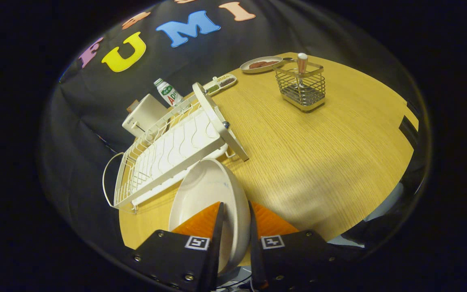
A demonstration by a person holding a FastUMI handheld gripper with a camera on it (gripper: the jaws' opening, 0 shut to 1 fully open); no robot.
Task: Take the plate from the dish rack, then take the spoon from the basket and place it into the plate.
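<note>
My gripper [235, 217] is shut on the rim of a cream plate [203, 190], one finger on each face. The plate hangs on edge, lifted clear of the white wire dish rack [168, 150], which lies just beyond and beside it on the wooden table [306, 162]. Far across the table stands a square wire basket [301, 87] with a spoon [301, 65] upright in it, its wooden handle sticking out of the top.
Behind the basket sits a small dish [260, 65] with brown food. A narrow tray [220, 84], a small bottle [168, 92] and a white box [144, 114] line the table's far edge behind the rack. Bare wood spreads between rack and basket.
</note>
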